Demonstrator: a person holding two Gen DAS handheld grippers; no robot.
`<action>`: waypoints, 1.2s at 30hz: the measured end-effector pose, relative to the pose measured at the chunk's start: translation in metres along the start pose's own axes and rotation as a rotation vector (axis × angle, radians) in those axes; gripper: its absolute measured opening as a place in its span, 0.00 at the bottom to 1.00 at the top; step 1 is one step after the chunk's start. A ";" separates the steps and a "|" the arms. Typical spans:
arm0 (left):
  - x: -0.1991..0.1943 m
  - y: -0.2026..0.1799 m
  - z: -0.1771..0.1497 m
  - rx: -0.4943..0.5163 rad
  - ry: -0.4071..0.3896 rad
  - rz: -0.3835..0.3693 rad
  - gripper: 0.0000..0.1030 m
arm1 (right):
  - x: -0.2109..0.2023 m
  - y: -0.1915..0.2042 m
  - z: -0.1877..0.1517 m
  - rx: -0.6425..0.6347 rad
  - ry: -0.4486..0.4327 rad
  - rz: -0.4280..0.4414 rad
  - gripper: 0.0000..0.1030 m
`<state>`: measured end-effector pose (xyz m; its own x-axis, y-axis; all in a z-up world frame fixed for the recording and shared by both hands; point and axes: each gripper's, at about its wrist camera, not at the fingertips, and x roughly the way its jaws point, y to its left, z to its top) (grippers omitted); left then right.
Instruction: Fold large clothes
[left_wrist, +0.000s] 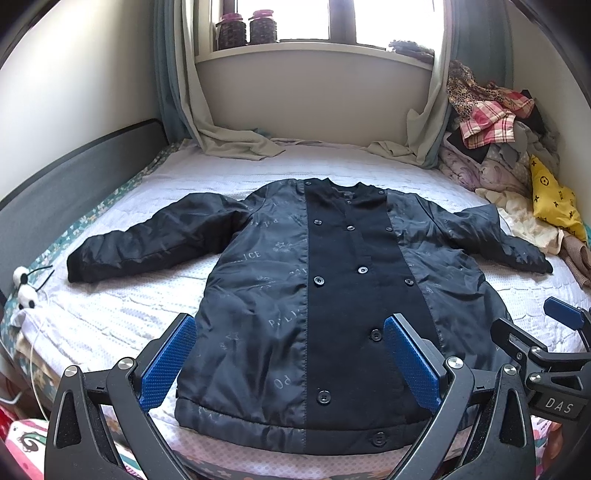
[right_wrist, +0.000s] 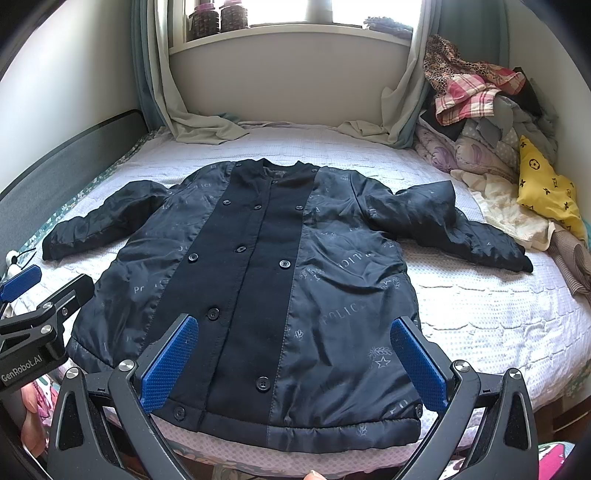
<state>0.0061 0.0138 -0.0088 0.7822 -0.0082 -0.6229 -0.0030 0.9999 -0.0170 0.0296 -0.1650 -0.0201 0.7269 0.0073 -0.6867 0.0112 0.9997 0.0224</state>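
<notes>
A dark navy padded jacket (left_wrist: 314, 295) with a black buttoned front panel lies flat and face up on the bed, collar toward the window, both sleeves spread out. It also shows in the right wrist view (right_wrist: 280, 288). My left gripper (left_wrist: 291, 343) is open and empty, held above the jacket's hem on its left half. My right gripper (right_wrist: 295, 347) is open and empty above the hem's right half. The right gripper's fingers (left_wrist: 563, 312) show at the right edge of the left wrist view. The left gripper's fingers (right_wrist: 22, 280) show at the left edge of the right wrist view.
The bed (left_wrist: 369, 166) has a white quilted cover and a dark headboard (left_wrist: 74, 166) on the left. A heap of clothes (left_wrist: 495, 122) and a yellow pillow (left_wrist: 554, 206) lie at the right. Curtains (left_wrist: 221, 140) drape onto the far edge. A small panda toy (left_wrist: 24, 291) lies at the left.
</notes>
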 end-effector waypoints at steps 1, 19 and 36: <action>0.000 0.002 0.001 0.004 0.010 0.011 1.00 | 0.000 0.000 0.000 0.001 0.001 0.006 1.00; 0.006 0.073 0.095 -0.159 -0.043 0.063 1.00 | -0.018 -0.009 0.105 -0.026 -0.050 0.102 1.00; 0.096 0.085 0.101 -0.180 0.103 0.142 1.00 | 0.067 -0.017 0.111 0.007 -0.014 0.104 1.00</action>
<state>0.1441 0.0991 0.0091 0.6983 0.1215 -0.7054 -0.2267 0.9723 -0.0569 0.1545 -0.1837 0.0144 0.7339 0.1103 -0.6702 -0.0601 0.9934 0.0977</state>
